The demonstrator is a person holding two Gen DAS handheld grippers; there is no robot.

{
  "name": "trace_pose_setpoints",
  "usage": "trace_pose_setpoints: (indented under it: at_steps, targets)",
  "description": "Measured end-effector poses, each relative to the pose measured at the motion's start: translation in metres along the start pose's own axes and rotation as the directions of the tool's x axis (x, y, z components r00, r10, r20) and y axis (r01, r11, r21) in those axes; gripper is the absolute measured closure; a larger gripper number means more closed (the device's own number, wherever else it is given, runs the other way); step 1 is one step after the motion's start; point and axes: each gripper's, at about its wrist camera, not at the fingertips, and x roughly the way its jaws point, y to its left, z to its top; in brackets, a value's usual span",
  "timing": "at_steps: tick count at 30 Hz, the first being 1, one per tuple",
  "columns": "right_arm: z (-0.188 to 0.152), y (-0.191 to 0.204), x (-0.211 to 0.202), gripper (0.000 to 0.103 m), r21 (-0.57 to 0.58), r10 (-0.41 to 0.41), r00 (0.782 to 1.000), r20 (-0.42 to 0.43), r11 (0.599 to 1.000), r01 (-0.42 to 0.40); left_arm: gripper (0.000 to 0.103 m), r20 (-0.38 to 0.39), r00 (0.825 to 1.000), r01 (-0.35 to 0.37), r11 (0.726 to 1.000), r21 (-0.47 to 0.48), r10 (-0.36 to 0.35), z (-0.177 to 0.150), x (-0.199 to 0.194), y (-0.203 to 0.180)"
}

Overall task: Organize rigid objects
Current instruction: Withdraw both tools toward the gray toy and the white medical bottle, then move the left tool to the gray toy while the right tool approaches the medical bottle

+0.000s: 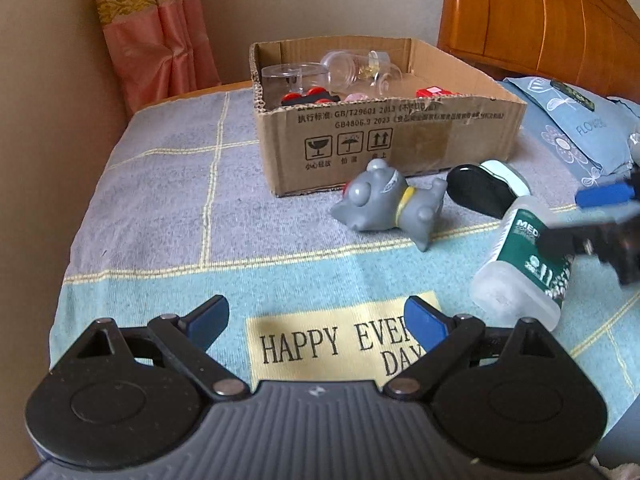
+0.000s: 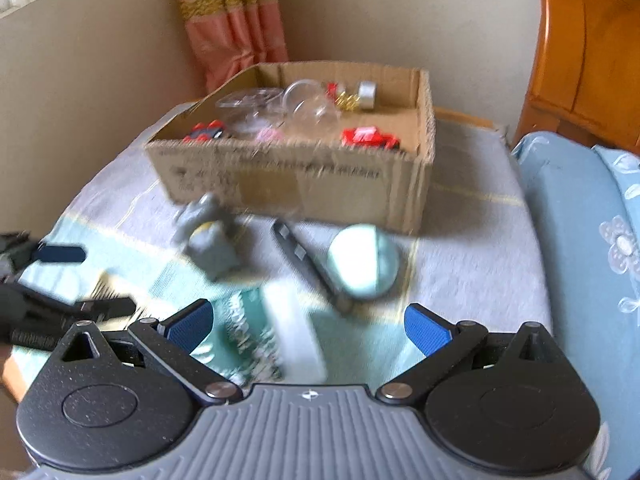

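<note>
A cardboard box (image 1: pixel 380 136) (image 2: pixel 304 180) stands at the back of the towel and holds clear plastic cups (image 1: pixel 320 74) and red toy cars (image 2: pixel 368 136). In front of it lie a grey rubber animal toy (image 1: pixel 384 204) (image 2: pixel 212 240), an opened black compact with a pale round face (image 1: pixel 484 190) (image 2: pixel 362 260), and a frosted bottle with a green label (image 1: pixel 520 264) (image 2: pixel 272 332). My left gripper (image 1: pixel 320 320) (image 2: pixel 84 280) is open over the towel's lettering, with nothing between its fingers. My right gripper (image 2: pixel 308 326) (image 1: pixel 580 216) is open above the bottle; its pads do not touch it.
The checked towel (image 1: pixel 160 200) covers a small table with its left edge near the wall. A blue floral pillow (image 1: pixel 568 128) (image 2: pixel 580 240) lies to the right, a wooden headboard (image 1: pixel 540 12) behind it. A pink curtain (image 1: pixel 152 32) hangs at the back left.
</note>
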Motion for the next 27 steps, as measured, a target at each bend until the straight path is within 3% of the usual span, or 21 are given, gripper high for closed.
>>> trace_pose_setpoints:
  at_steps: [5,11,17,21,27]
  targets:
    - [-0.015,0.007,0.001,0.0,-0.031,0.129,0.992,0.003,0.991,-0.129,0.009,-0.007,1.0,0.016,1.0,-0.009,-0.016,-0.004,0.001,0.002]
    - [-0.012,0.017,0.019,0.0,-0.059,0.164,0.986,-0.035,0.984,-0.166,0.009,0.005,1.0,0.019,0.999,0.038,-0.019,0.004,0.0,0.001]
    - [-0.024,0.043,0.027,0.0,-0.173,0.089,0.989,-0.115,0.979,-0.108,0.009,0.057,0.996,0.059,0.993,0.099,-0.065,0.025,0.001,-0.006]
    - [-0.034,0.053,0.029,0.0,-0.214,0.033,0.995,-0.089,0.976,-0.052,0.009,0.112,0.983,0.125,0.973,0.192,-0.148,0.034,0.009,-0.017]
    - [-0.037,0.053,0.026,0.0,-0.212,0.028,0.998,-0.064,0.976,-0.041,0.014,0.094,0.974,0.167,0.933,0.318,-0.206,0.04,0.036,-0.026]
